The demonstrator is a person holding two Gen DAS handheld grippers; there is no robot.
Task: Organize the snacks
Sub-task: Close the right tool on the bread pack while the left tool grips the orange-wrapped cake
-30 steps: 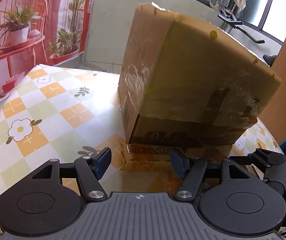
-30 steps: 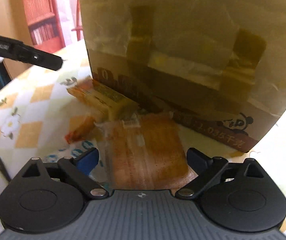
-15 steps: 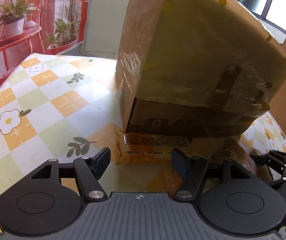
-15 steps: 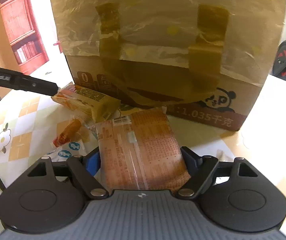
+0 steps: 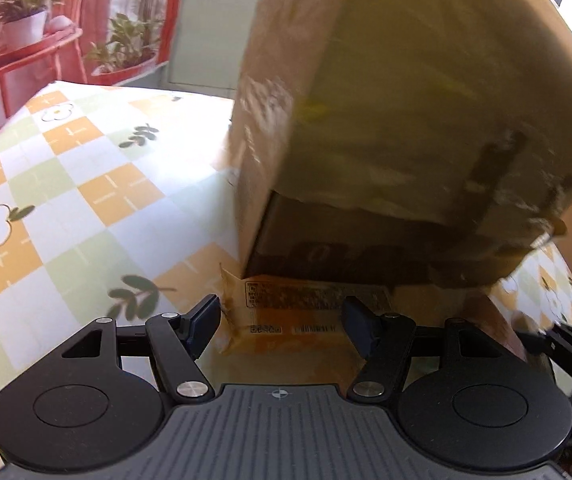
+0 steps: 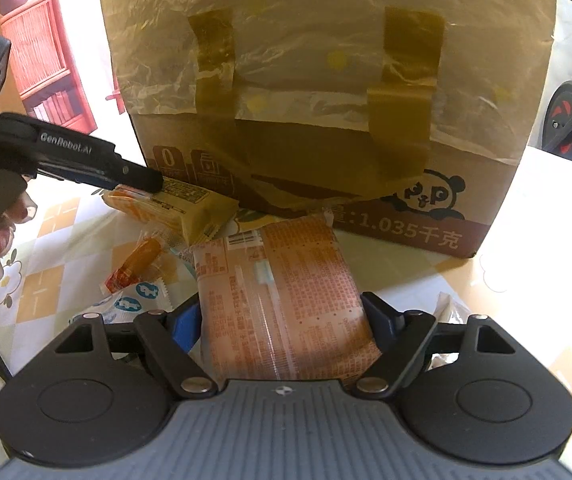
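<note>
A tall cardboard box (image 5: 398, 128) (image 6: 326, 100) wrapped in plastic and tape stands on the flowered tablecloth (image 5: 86, 200). My left gripper (image 5: 282, 320) is open, its jaws on either side of a yellow snack bar (image 5: 298, 312) that lies against the box's foot; the bar also shows in the right wrist view (image 6: 174, 208). My right gripper (image 6: 282, 320) has its jaws against both sides of an orange snack packet (image 6: 282, 300), which lies in front of the box.
A small orange wrapped candy (image 6: 134, 264) and blue-and-white wrappers (image 6: 130, 300) lie left of the packet. The left gripper's arm (image 6: 70, 156) reaches over the yellow bar. A crinkled clear wrapper (image 6: 450, 312) lies at the right. A red plant stand (image 5: 26, 48) is beyond the table.
The left gripper has moved in toward the box's foot, and the yellow bar now lies between its jaws. The right gripper has advanced and its jaws have closed onto the orange packet.
</note>
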